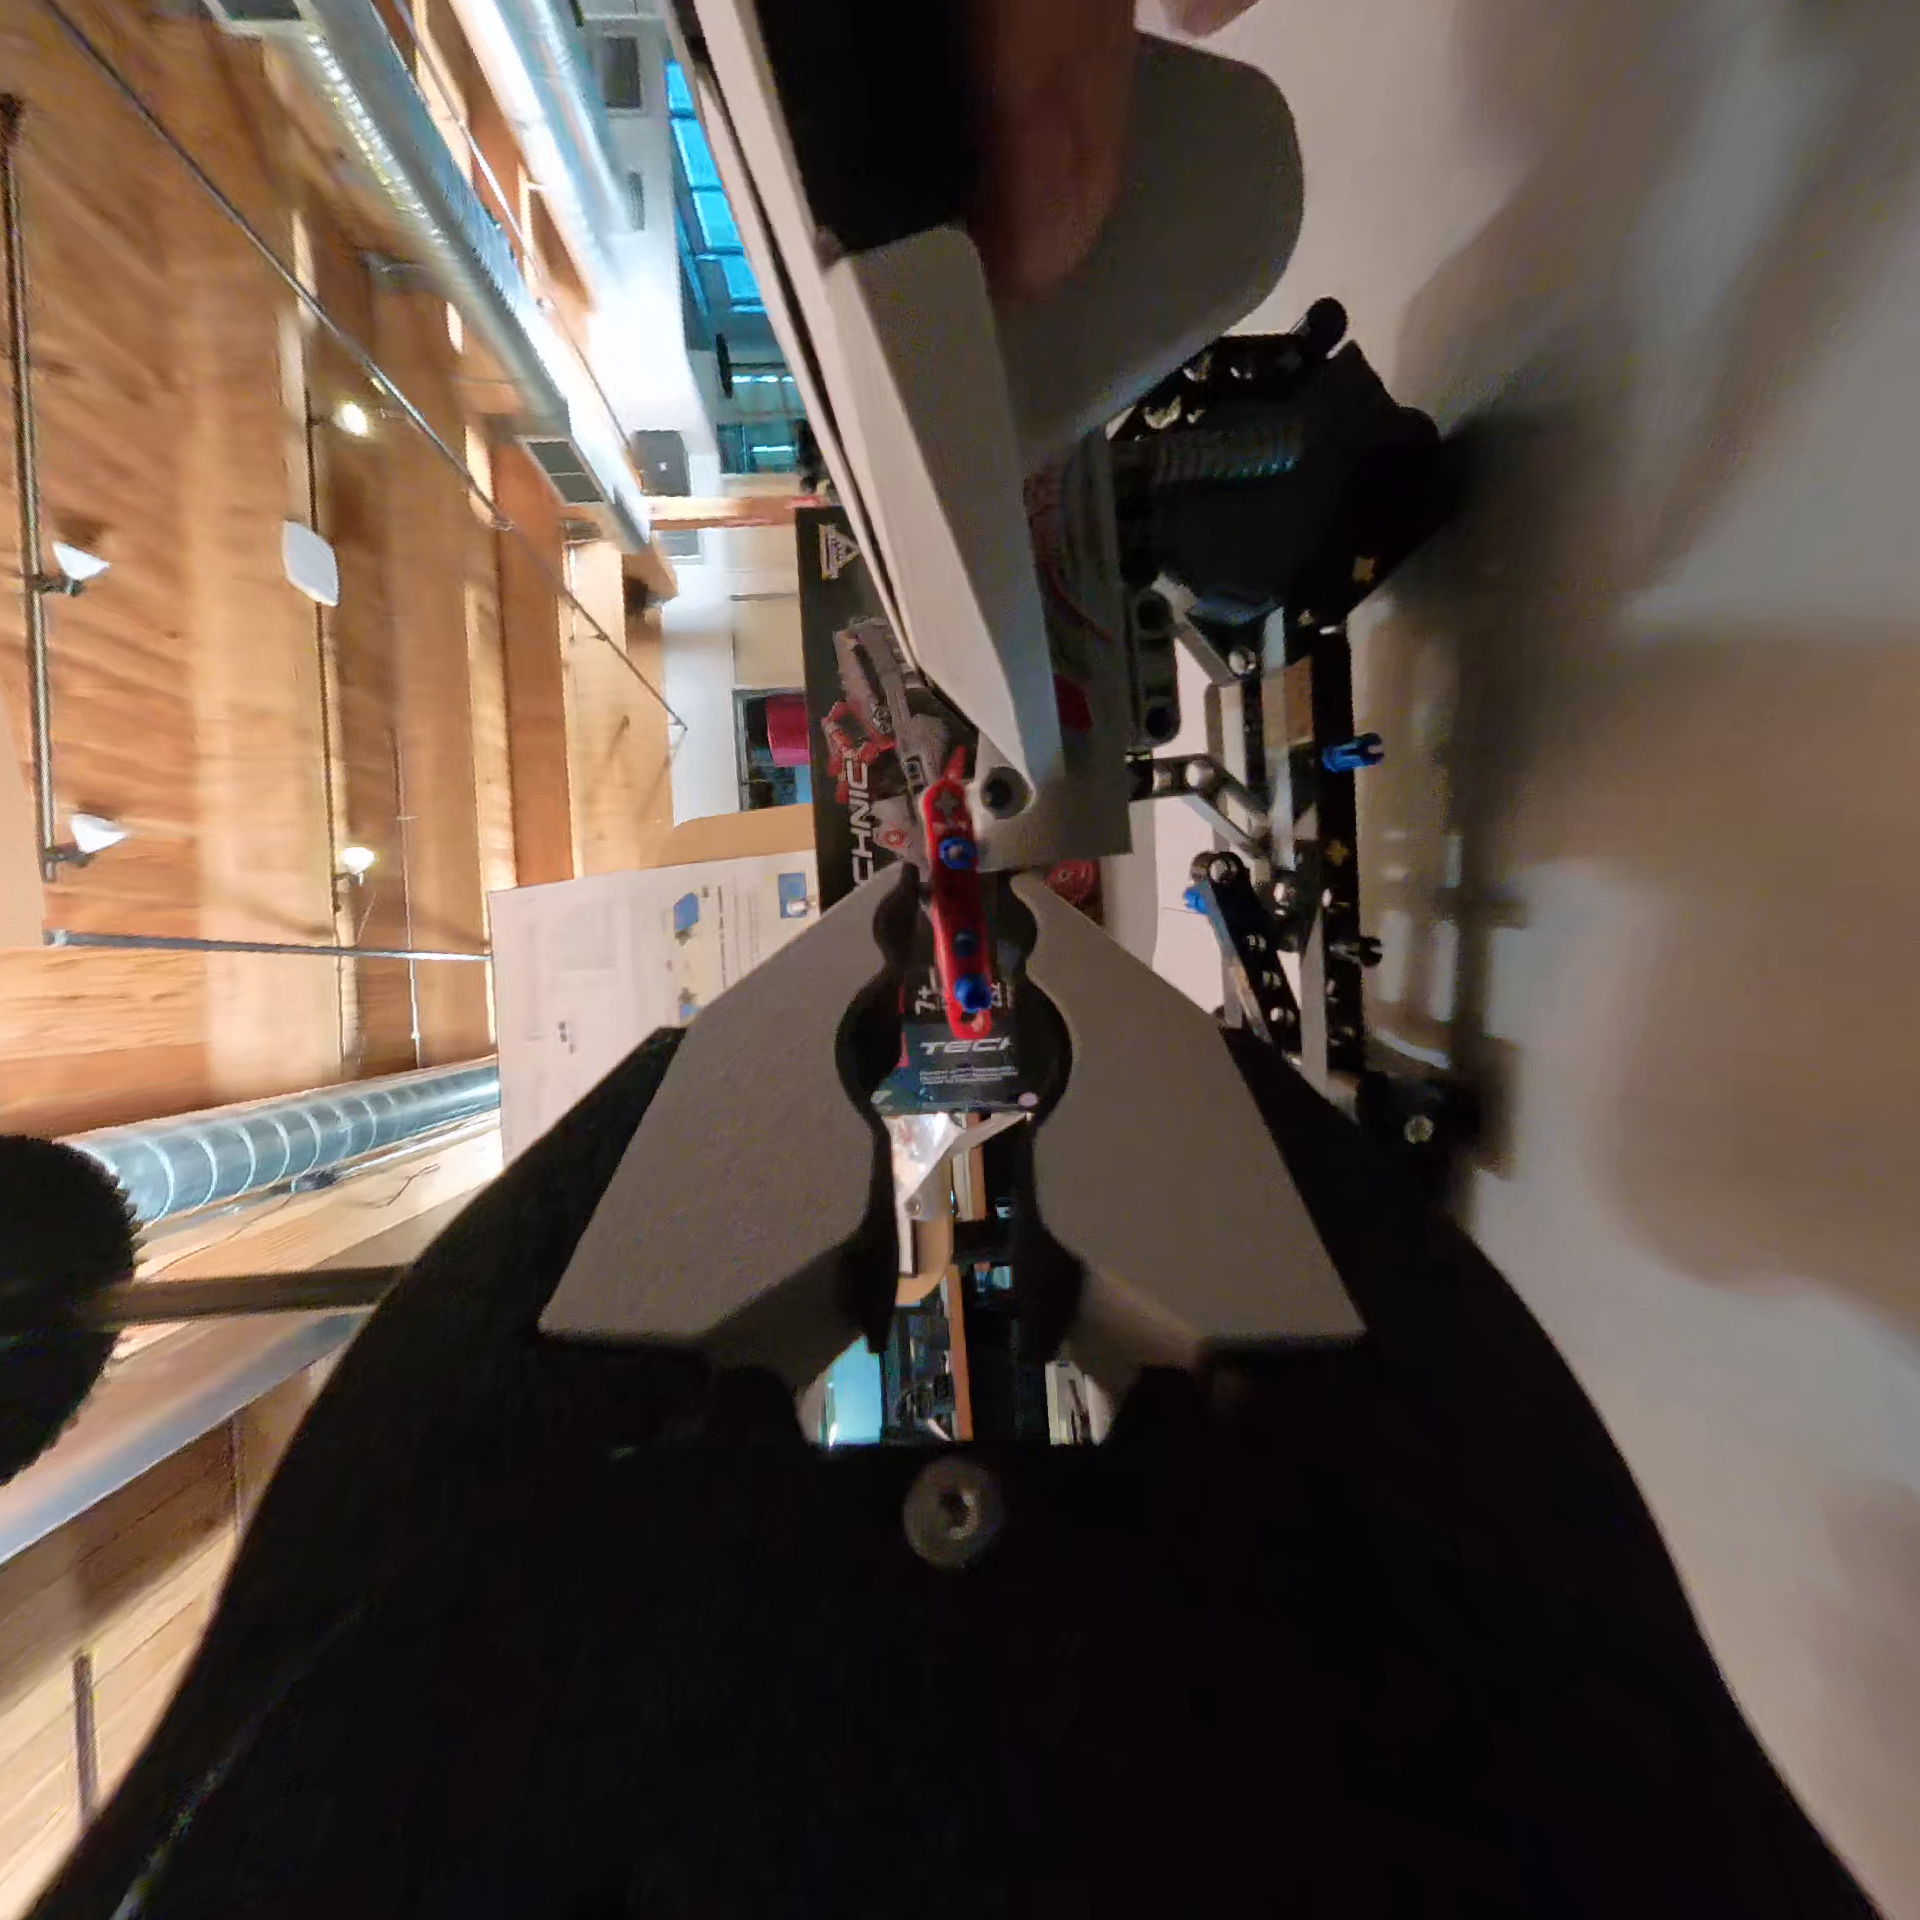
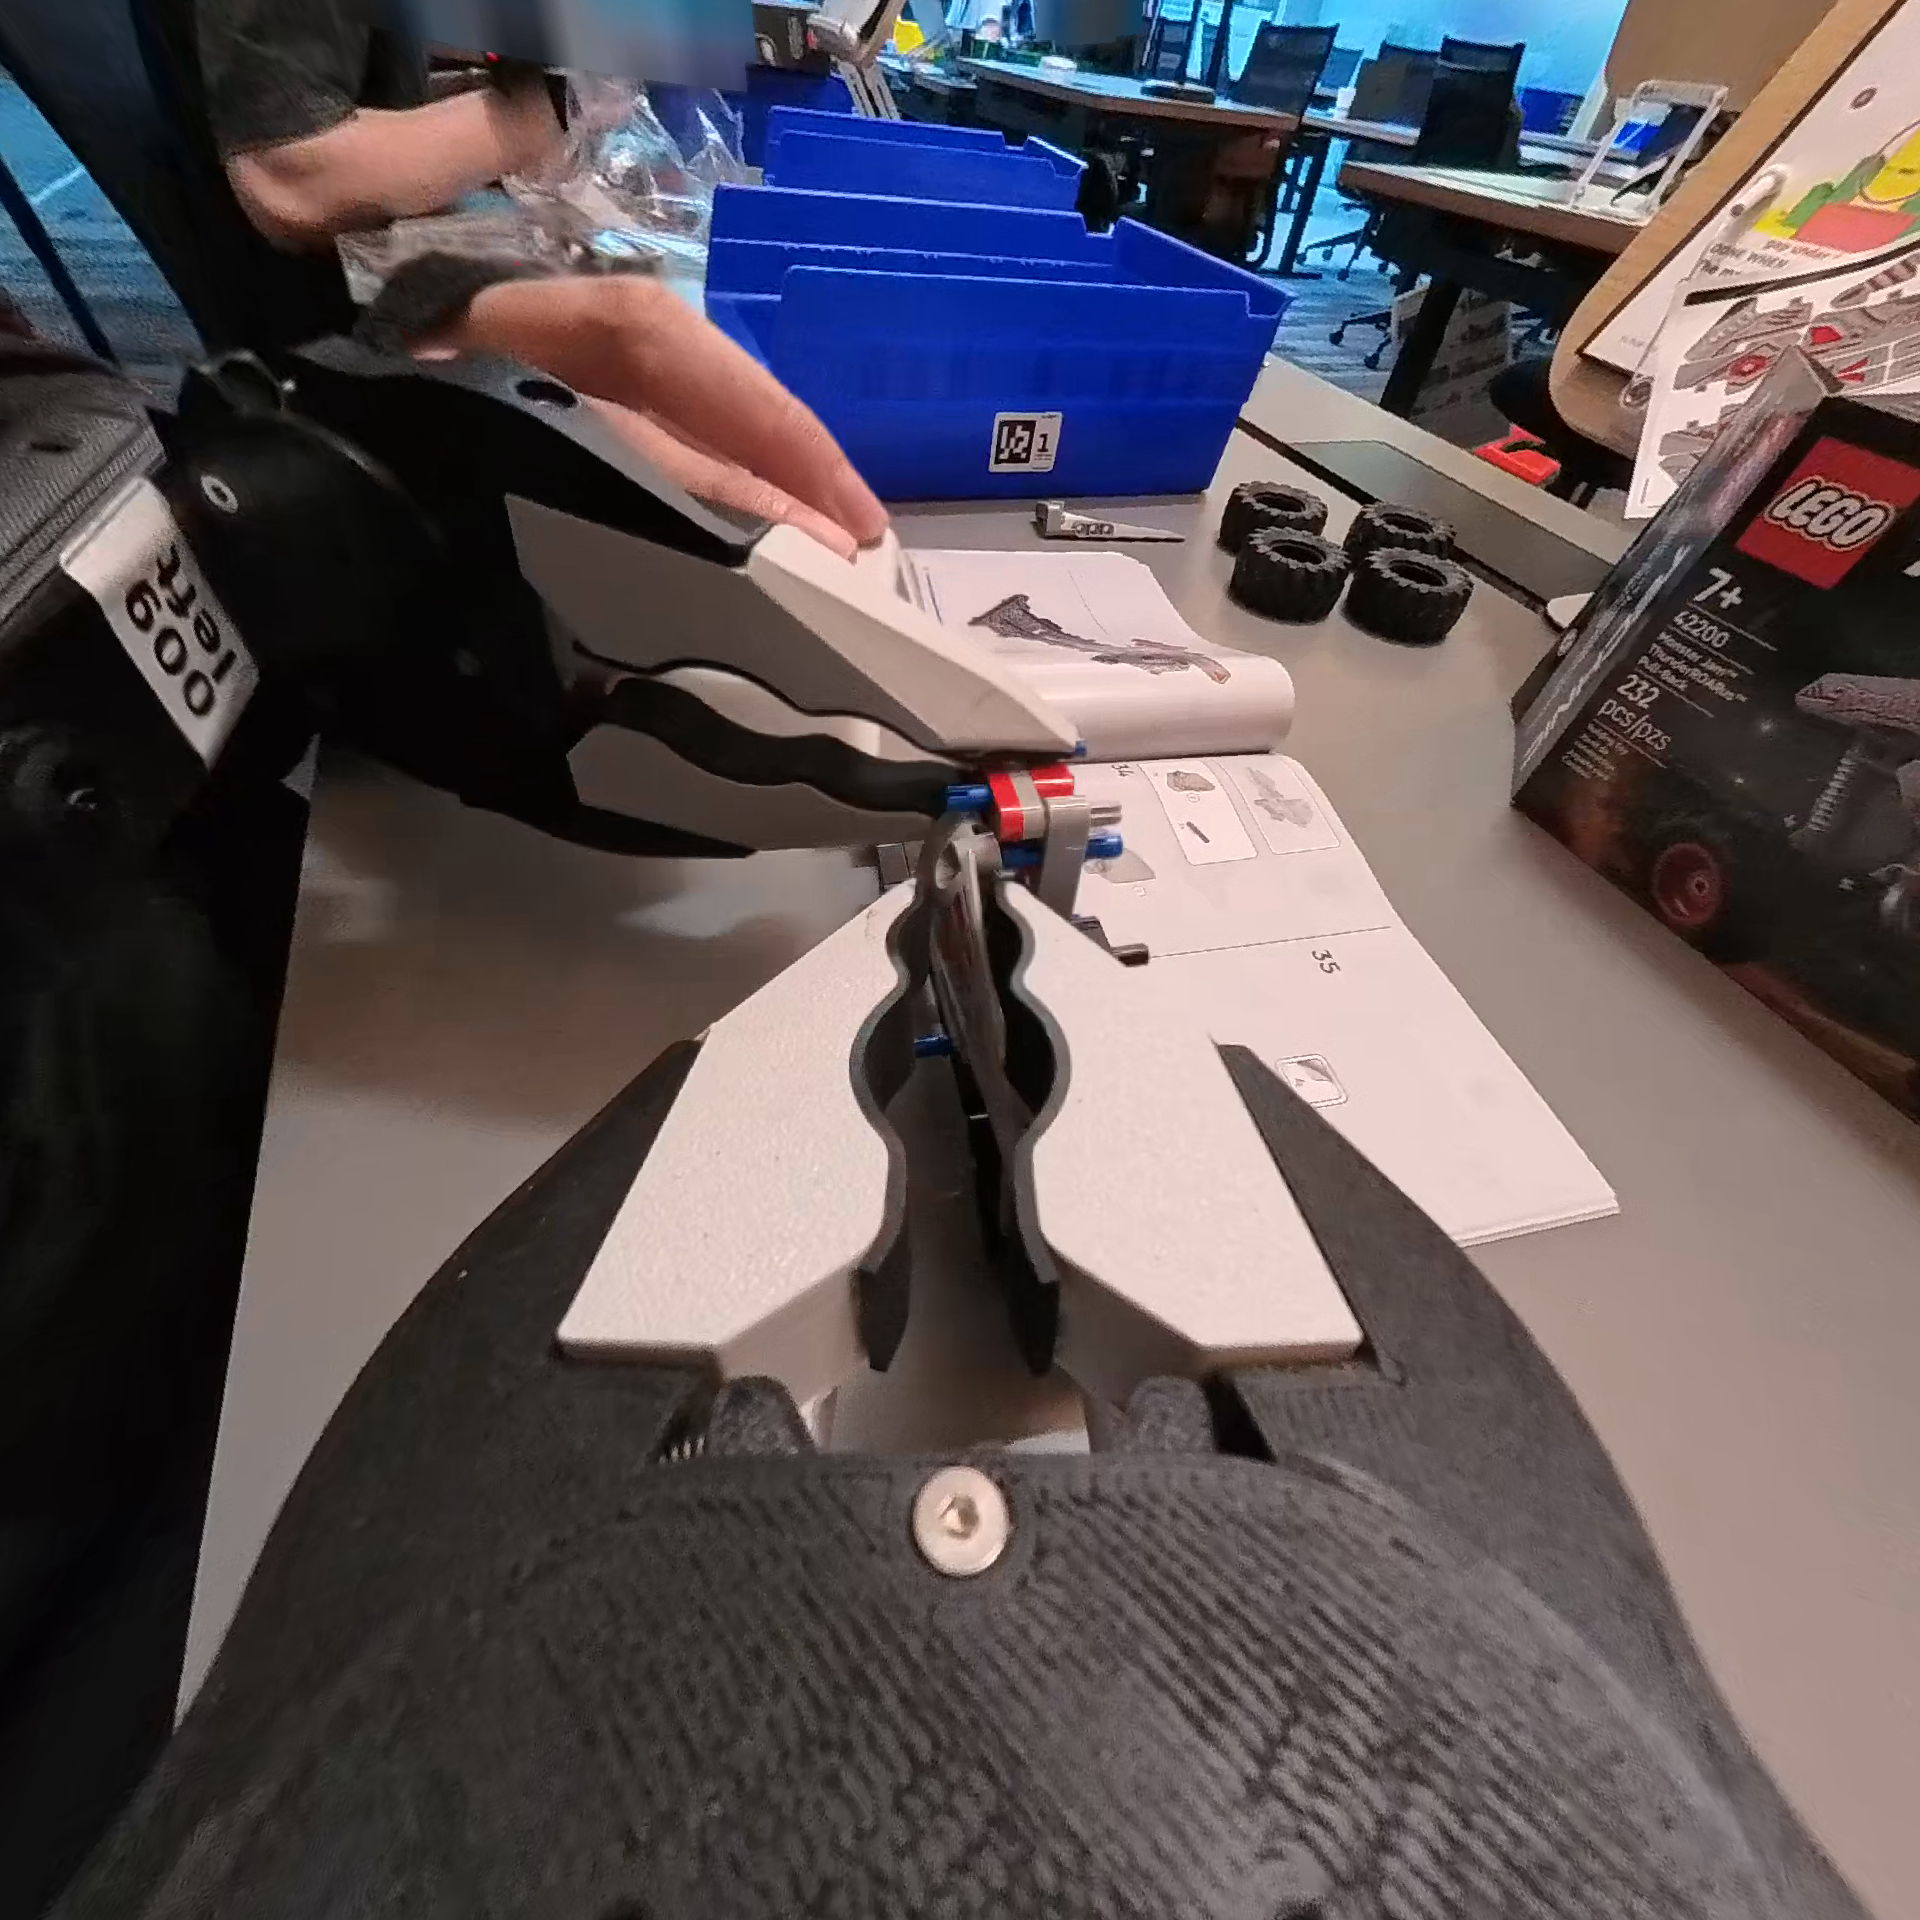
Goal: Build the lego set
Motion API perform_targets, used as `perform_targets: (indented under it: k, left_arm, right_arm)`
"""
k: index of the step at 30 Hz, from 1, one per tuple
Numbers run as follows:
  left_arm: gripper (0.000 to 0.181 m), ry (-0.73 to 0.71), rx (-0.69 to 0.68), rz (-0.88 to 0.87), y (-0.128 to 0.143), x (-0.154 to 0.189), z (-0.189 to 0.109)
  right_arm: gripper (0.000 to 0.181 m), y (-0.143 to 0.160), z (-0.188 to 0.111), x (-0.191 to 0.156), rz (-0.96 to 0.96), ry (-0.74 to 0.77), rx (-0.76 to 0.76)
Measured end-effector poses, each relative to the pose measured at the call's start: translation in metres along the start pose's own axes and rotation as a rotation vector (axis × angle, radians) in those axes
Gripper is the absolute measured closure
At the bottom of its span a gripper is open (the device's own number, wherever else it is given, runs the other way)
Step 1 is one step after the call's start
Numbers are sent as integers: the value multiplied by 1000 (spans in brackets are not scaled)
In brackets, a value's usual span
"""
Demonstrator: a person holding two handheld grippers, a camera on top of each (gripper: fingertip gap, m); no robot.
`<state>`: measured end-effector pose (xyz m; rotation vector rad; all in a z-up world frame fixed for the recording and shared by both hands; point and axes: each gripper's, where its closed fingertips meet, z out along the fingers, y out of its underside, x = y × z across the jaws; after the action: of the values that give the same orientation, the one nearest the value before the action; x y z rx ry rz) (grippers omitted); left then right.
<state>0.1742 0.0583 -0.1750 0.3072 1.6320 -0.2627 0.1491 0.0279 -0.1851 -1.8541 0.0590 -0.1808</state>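
Closest in, the right gripper [image 2: 961,894] is clamped on the grey-and-black lego frame [image 2: 971,997], held above the table [image 2: 520,987]. Meeting it from its left, the left gripper [image 1: 961,878] pinches a red beam [image 1: 956,925] studded with blue pins against the frame's top. Beyond the tips lie an open instruction booklet [image 2: 1351,1018], four black tyres [image 2: 1340,571], blue bins [image 2: 997,312]; the set's box [image 2: 1766,707] stands rightward.
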Motion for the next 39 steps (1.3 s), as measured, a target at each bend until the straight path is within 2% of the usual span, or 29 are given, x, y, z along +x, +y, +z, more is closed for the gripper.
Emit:
perform_targets:
  k: [7,23,29,35,36,37,38,39]
  left_arm:
    - [175,-33,29,-93,1,-3,2]
    - [174,26,105,-393,0,1,3]
    - [174,-1,96,-404,1,1,3]
    - [174,-15,117,-389,-3,1,2]
    - [174,-16,118,-385,-4,1,2]
    - [174,-18,124,-384,-5,1,1]
    - [175,-17,135,-390,-7,1,1]
    - [174,-15,140,-394,-9,1,0]
  right_arm:
    - [174,-5,1,5,6,46,44]
    - [178,-4,6,6,106,22,22]
    - [170,-6,7,14,110,84,60]
    - [170,-12,3,17,155,21,106]
    - [168,-15,2,20,170,26,123]
    - [147,-14,2,27,190,51,116]
    - [135,-9,4,30,190,60,84]
    - [134,-6,7,27,174,34,59]
